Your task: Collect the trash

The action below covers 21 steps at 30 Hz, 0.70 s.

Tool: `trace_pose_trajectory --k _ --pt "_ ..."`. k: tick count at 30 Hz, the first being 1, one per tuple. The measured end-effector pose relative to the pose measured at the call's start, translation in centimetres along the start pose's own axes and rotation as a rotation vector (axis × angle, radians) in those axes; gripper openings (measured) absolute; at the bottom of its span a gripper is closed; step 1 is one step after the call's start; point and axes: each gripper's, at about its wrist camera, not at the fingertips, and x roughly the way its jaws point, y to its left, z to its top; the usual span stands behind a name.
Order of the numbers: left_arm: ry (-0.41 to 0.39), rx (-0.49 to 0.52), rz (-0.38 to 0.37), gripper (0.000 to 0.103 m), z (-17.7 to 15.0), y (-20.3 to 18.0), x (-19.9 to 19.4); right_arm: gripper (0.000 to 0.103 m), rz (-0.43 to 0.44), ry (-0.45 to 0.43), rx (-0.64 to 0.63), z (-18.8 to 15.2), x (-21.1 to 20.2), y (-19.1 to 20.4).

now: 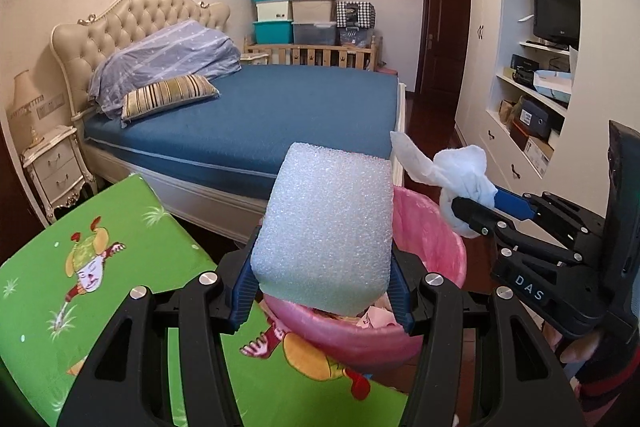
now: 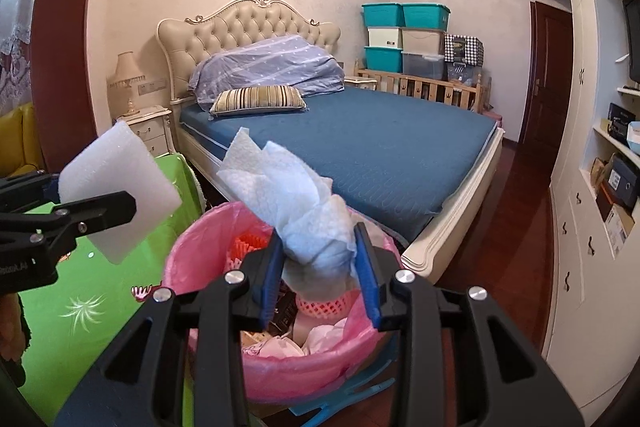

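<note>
My left gripper [image 1: 322,291] is shut on a white foam block [image 1: 326,227], held just above the near rim of a bin lined with a pink bag [image 1: 436,239]. The foam block [image 2: 120,187] and left gripper [image 2: 100,211] also show at the left of the right wrist view. My right gripper [image 2: 320,267] is shut on a crumpled white tissue [image 2: 296,203] over the pink-lined bin [image 2: 184,259], which holds several scraps of paper and red netting. In the left wrist view the right gripper [image 1: 476,205] and its tissue [image 1: 460,171] hang over the bin's far right rim.
A green cartoon play mat [image 1: 80,267] lies left of the bin. A bed with a blue mattress [image 2: 380,155] stands behind it, with a nightstand [image 2: 150,127] at its head. White cabinets and shelves [image 2: 592,227] line the right wall. A dark wood floor [image 2: 512,227] runs between bed and cabinets.
</note>
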Motion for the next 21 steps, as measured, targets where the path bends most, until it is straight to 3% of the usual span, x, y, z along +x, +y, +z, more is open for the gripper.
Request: trace_pose_trajectory --k 11,12,13,14,15,21 --pt "0.023 0.001 0.015 0.053 0.1 0.0 3.6 0.037 0.044 0.023 0.009 0.2 2.6 -0.9" --pt "0.021 0.009 0.015 0.053 0.2 0.0 4.0 0.046 0.054 0.026 0.01 0.4 2.9 -1.2" --pt "0.023 0.017 0.018 0.061 0.2 -0.1 4.3 0.063 0.059 0.026 0.013 0.4 3.3 -1.4" --pt "0.024 0.024 0.024 0.075 0.3 -0.1 4.6 0.071 0.057 0.023 0.024 0.5 3.6 -1.9" --pt "0.016 0.023 0.026 0.08 0.3 0.0 4.8 0.076 0.061 0.022 0.034 0.5 3.8 -2.1" --pt "-0.012 0.03 0.055 0.092 0.1 0.9 4.0 0.077 0.069 -0.011 0.095 0.9 2.5 -3.8"
